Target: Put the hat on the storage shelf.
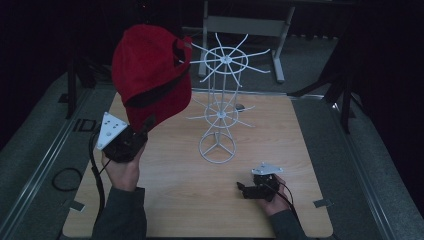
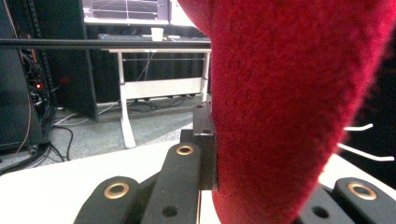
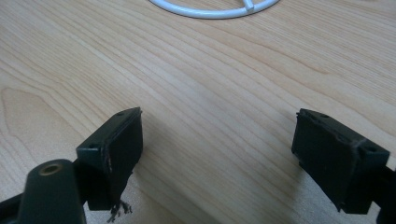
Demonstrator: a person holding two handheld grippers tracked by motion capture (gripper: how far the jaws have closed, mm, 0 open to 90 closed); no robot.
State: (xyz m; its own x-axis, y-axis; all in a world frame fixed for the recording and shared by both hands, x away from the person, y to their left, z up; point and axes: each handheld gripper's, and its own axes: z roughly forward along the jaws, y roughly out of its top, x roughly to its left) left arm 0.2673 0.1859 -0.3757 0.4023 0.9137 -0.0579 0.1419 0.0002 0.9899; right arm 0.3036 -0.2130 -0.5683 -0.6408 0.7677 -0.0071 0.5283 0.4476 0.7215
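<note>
Left gripper (image 1: 145, 126) clamped on red cap (image 1: 150, 75), raised beside white wire rack (image 1: 220, 105). Right gripper (image 1: 242, 189) open, empty, resting on table (image 1: 175, 200). Risk: cap catching a prong, tipping rack.

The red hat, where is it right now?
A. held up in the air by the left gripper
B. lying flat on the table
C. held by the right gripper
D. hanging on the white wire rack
A: the left gripper pinches the lower edge of the red hat and holds it up beside the white wire rack, while the right gripper sits open and empty low over the table.
</note>
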